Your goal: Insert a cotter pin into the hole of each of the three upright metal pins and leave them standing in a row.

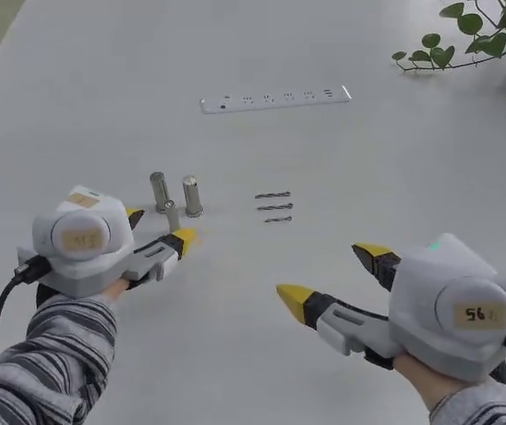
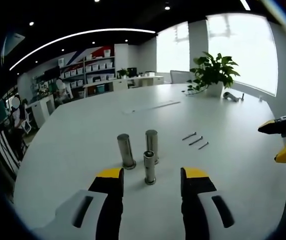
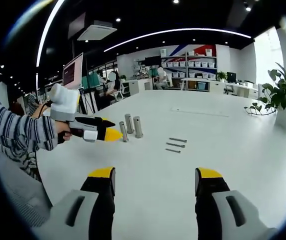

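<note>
Nothing is inserted yet: three cotter pins (image 1: 273,206) lie loose just right of the clustered metal pins (image 1: 175,197), left gripper (image 1: 160,225) spread empty just before them, right gripper (image 1: 325,274) spread empty, well apart

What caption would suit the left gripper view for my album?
Open left gripper faces three upright metal pins, three cotter pins lying beyond on the white table.

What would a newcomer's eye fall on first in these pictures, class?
The left gripper and right gripper, yellow-tipped and open, hover over the white table. Just ahead of the left one stand three metal pins in a cluster, with three cotter pins lying to their right.
</note>
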